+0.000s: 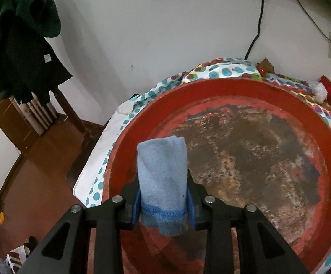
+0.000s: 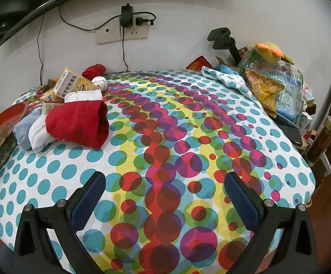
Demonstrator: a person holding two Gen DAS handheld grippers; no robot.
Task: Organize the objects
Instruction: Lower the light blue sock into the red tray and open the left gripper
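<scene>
My left gripper is shut on a folded light blue cloth and holds it above the near left part of a worn round red tray. The tray's edge also shows at the far left of the right wrist view. My right gripper is open and empty above the dotted tablecloth. A red cloth lies on white and pale blue cloths beside the tray, with yellow medicine boxes behind them.
A red and white Santa hat lies near the wall. Plastic bags with a knitted toy crowd the far right corner. A wall socket with a charger and cables is behind. A chair with a dark green garment stands left.
</scene>
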